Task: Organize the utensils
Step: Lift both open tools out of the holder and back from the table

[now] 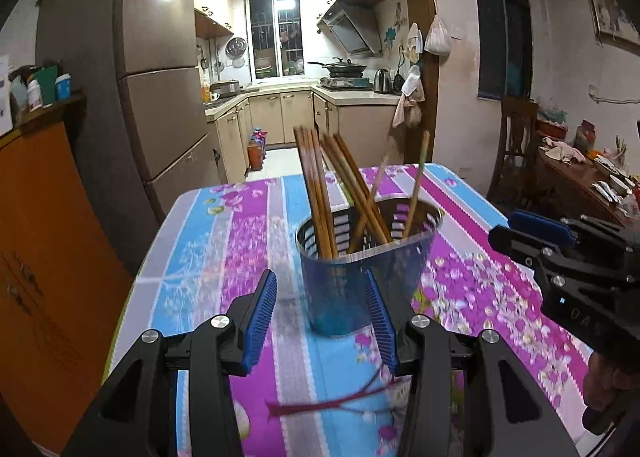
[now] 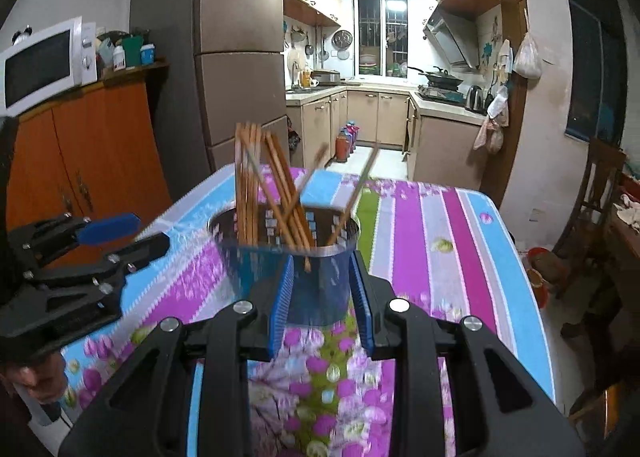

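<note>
A table draped in a striped pink, blue and purple floral cloth (image 1: 224,241) is seen before a lit kitchen, with a tall brown refrigerator (image 1: 160,69) to one side. A translucent blue plastic utensil holder (image 1: 362,257) stands upright on the cloth, filled with long brown wooden chopsticks (image 1: 316,193) leaning at several angles. The black left gripper (image 1: 326,321) is held with its blue ribbed pads apart, the holder just ahead of them. The black right gripper (image 2: 322,305) is likewise parted, more narrowly, nothing being clamped.
</note>
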`<state>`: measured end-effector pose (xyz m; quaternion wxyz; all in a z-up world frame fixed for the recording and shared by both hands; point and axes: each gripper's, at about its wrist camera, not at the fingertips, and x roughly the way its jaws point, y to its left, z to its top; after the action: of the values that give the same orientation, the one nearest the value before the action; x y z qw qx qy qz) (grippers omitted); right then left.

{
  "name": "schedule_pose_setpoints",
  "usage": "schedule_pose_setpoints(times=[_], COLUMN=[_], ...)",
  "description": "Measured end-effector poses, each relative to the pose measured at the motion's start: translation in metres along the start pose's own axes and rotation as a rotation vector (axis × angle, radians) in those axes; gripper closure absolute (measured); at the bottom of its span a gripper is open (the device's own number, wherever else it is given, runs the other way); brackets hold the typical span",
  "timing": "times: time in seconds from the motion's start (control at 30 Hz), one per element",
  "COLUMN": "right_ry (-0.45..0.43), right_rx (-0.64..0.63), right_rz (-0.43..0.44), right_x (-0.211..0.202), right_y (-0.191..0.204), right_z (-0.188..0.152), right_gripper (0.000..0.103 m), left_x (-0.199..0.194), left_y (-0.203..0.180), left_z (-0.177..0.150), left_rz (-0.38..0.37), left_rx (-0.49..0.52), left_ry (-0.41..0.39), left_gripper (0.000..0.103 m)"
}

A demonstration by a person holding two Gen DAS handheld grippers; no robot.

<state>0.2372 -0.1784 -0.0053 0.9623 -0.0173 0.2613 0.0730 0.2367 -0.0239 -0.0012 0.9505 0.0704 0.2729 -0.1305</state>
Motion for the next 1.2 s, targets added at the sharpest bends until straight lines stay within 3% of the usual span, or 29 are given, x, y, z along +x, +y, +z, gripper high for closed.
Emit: schedule_pose_setpoints(times=[0.37, 0.57, 0.73, 0.9, 1.07, 1.2], right_ry=[0.022, 0.009, 0.008, 0.017, 0.032, 0.021], right_rx=[0.016, -0.011, 0.007, 0.027, 0.063, 0.100], right_rz=[-0.022, -0.043, -0.052, -0.063, -0.092, -0.131], right_x=[-0.033, -0.052, -0.066, -0.076, -0.083, -0.089], right_y=[0.015, 0.030, 0.031, 0.028, 0.022, 0.016], right_z=[-0.076, -0.103, -0.130, -0.152, -0.170, -0.178], right_gripper=[0.076, 0.066, 0.048, 0.034, 0.027, 0.012], left_x=[-0.038, -0.054, -0.066, -0.079, -0.088, -0.096], left_y=[-0.018, -0.027, -0.032, -0.034, -0.032, -0.027], left_z=[-0.068, -0.101, -0.127, -0.147, -0.163, -0.170], left_rz=[0.007, 0.003, 0.021, 0.030, 0.077, 0.129], left_rx=[0.007, -0.022, -0.033, -0.052, -0.060, -0.058], left_ry=[-0.026, -0.028, -0.032, -0.034, -0.024, -0.029], left_gripper=[0.050, 0.047, 0.042, 0.030, 0.021, 0.010])
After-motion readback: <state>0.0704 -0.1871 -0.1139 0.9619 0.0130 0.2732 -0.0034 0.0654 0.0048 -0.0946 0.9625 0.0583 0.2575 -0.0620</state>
